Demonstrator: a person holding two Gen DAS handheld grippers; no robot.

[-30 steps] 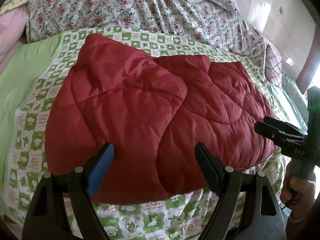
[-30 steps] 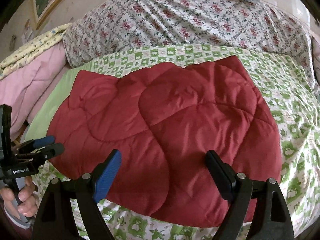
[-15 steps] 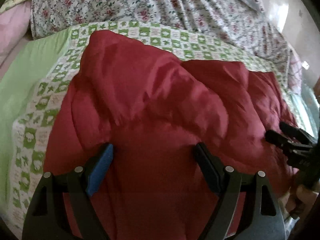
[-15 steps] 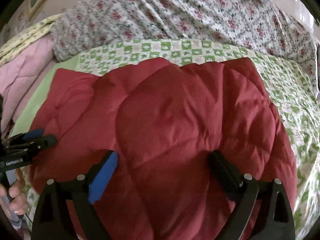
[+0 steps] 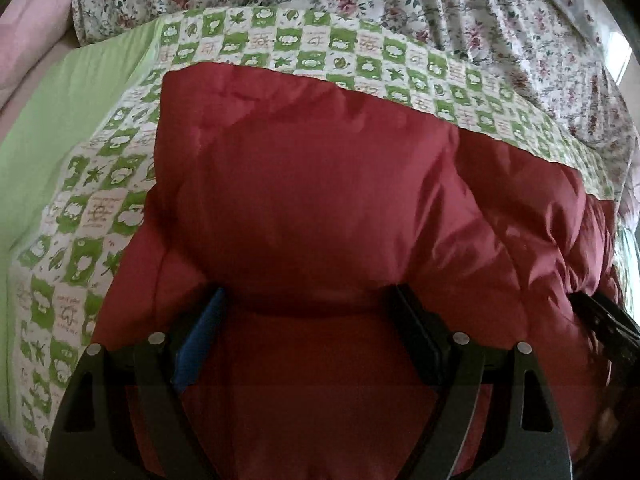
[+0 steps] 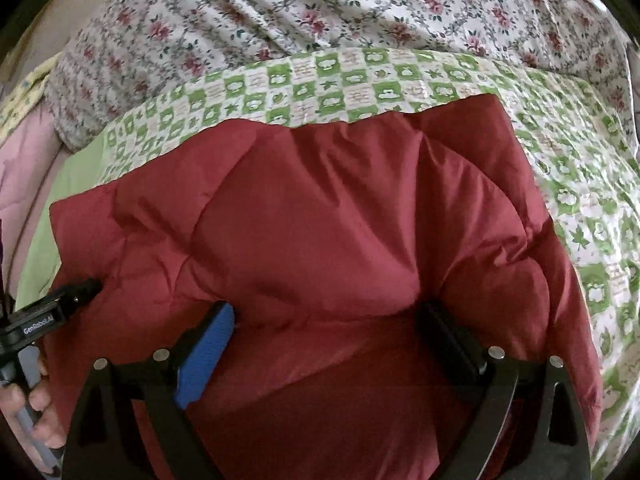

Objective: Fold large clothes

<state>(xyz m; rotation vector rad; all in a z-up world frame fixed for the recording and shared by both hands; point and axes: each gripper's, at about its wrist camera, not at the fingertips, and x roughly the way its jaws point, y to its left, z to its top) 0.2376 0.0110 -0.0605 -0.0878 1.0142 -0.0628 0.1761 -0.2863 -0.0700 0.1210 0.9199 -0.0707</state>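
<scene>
A red quilt (image 5: 328, 208) was seen lying on a green checked sheet (image 5: 100, 208), filling the centre and lower part of both wrist views, with a floral cover (image 5: 440, 8) across the top. The quilt's long axis ran left to right in the frames. The left gripper (image 5: 316, 336) was spread wide, a puffed fold bulging between its fingers, apparently ungripped. The right gripper (image 6: 332, 340) was likewise wide, its jaws having just been opening, with a red bulge between them and no clamping seen. Both grippers were about equally near, one toward each end of the near side. The near edge itself was hidden under the gripper frames; contact of the pads with cloth was hard to make out. A hand (image 6: 36, 404) was cut off at lower left.
</scene>
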